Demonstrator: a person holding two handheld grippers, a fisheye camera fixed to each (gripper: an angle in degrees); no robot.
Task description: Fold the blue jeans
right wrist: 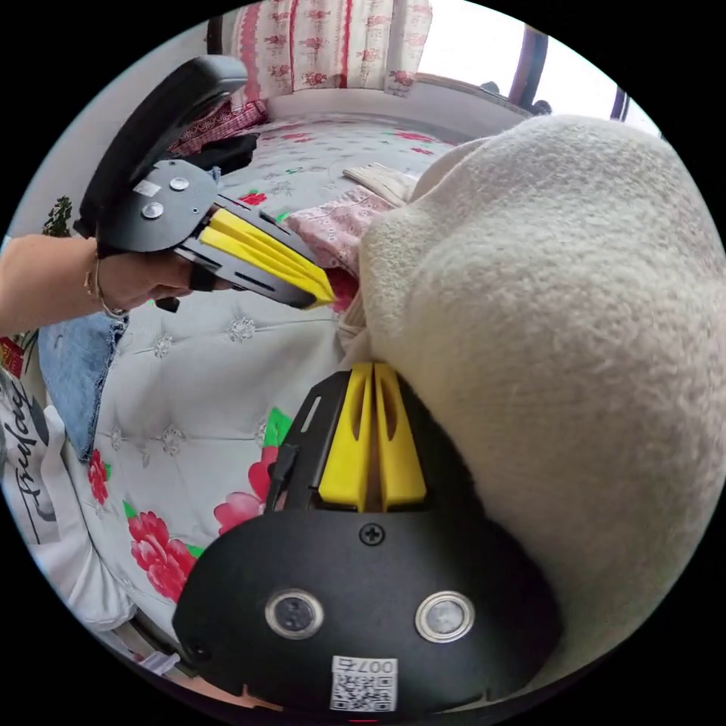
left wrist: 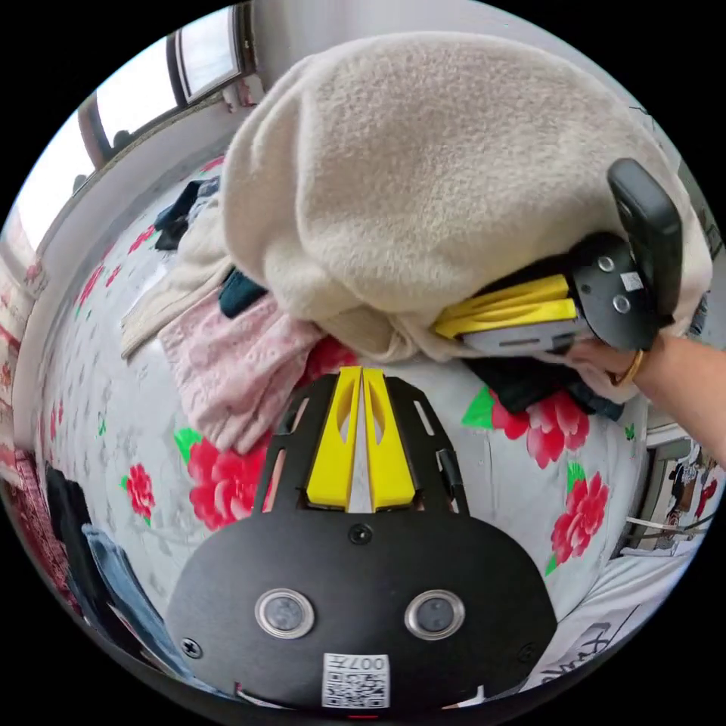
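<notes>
The blue jeans (left wrist: 115, 569) lie at the bed's edge, apart from both grippers, and in the right gripper view the jeans (right wrist: 72, 370) sit beneath the person's wrist. My left gripper (left wrist: 361, 372) is shut with nothing between its jaws, pointing at a clothes pile. The same left gripper (right wrist: 328, 298) hovers over the sheet beside a pink garment (right wrist: 333, 223). My right gripper (right wrist: 373, 368) is shut, its tips pushed against the hem of a big cream fleece garment (right wrist: 560, 340). That right gripper (left wrist: 439, 327) is draped by the fleece (left wrist: 423, 174).
The pile also holds a pink garment (left wrist: 227, 363) and dark teal cloth (left wrist: 240, 293). Dark clothes (left wrist: 178, 212) lie farther back. A floral bedsheet (left wrist: 454, 469) covers the bed. A white printed garment (right wrist: 30, 454) hangs at the edge. Windows (left wrist: 204, 53) and a wall bound the far side.
</notes>
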